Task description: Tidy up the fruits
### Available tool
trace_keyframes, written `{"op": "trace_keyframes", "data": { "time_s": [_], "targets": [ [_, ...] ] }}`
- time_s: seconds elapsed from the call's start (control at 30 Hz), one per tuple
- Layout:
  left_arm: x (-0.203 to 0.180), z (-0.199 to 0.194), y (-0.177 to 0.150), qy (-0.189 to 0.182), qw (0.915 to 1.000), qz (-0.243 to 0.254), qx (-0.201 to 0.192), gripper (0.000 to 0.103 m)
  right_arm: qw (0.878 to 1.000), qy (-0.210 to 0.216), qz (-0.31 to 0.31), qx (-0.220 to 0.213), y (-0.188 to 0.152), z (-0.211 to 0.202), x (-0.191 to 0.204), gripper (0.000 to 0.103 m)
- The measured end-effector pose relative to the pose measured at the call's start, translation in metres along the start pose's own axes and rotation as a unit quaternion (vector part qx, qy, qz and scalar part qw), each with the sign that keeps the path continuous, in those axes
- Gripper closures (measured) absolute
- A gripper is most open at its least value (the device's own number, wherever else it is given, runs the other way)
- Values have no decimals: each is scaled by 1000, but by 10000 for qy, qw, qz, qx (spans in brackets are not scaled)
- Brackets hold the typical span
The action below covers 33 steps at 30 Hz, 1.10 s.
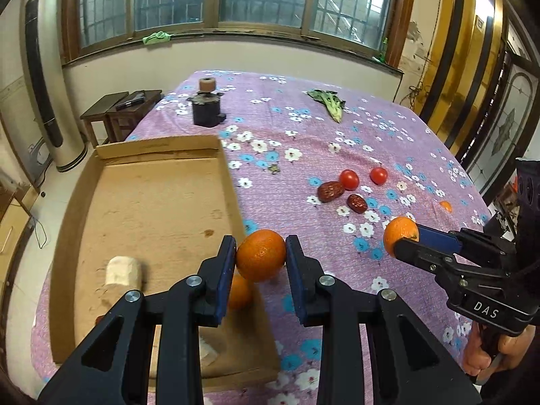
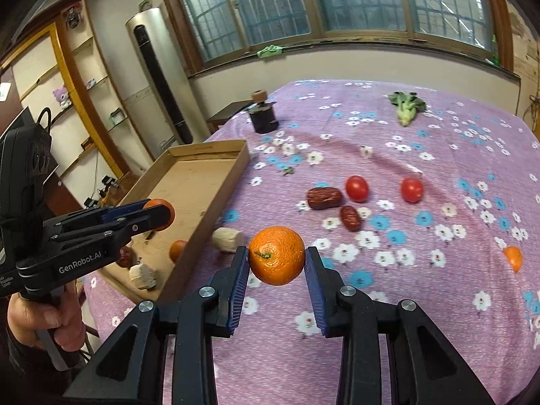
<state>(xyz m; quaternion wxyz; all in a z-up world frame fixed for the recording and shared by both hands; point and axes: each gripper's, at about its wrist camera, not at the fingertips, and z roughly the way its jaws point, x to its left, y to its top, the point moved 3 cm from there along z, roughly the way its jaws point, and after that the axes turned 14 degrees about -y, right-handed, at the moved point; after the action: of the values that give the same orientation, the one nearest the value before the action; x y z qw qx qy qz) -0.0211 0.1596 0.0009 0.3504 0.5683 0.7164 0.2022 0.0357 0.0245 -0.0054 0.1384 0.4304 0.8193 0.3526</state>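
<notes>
Oranges pinched in both grippers, each held clear of the surface point(image 2: 422, 303).

Left gripper point(image 1: 260, 256): fingers point(image 1: 225, 270) pressing on either side of an orange point(image 1: 260, 254), hanging at the right wall of the box point(image 1: 233, 182). Seen also from the right wrist view, left gripper point(image 2: 158, 214) reaching over the box point(image 2: 199, 182) with its orange point(image 2: 165, 211) between blue pads. Hand point(image 2: 44, 320) gripping the handle below.

Right gripper point(image 2: 276, 263): fingers point(image 2: 238, 280) clamping a second orange point(image 2: 276, 255), stem scar facing the camera, hovering above the flowered purple cloth point(image 2: 438, 155). From the left wrist view, right gripper point(image 1: 403, 239) pointing leftward with that orange point(image 1: 398, 236) at its tip, hand point(image 1: 489, 354) underneath.

Lying in the box: another orange point(image 1: 240, 292) near the right wall, two pale cork-like pieces point(image 1: 122, 271), and a dark red fruit point(image 2: 125, 257), partly hidden.

Lying on the cloth to the right of the box: two tomatoes point(image 1: 348, 179) point(image 1: 378, 175), well apart from the box; two dates point(image 1: 330, 191) point(image 1: 357, 203) just beside them; a pale piece point(image 2: 227, 236) just outside the box wall; a small orange point(image 2: 513, 258) near the right edge.

Standing farther back: a dark pot point(image 1: 206, 109) with a cork-coloured knob on top, and a leafy green point(image 1: 329, 103) lying alone.
</notes>
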Motion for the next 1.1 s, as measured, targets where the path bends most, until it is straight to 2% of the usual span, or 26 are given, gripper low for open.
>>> {"op": "trace_keyframes", "data": {
  "time_s": [0.53,1.1],
  "targets": [
    [35,-25,-12,171,9993,-259,-200,76,9985,250,-494,-46,0,-4,63,69],
    [60,-34,-17,301,9983,-427,-247,76,9957,461,-804,-8,2,3,102,69]
  ]
}}
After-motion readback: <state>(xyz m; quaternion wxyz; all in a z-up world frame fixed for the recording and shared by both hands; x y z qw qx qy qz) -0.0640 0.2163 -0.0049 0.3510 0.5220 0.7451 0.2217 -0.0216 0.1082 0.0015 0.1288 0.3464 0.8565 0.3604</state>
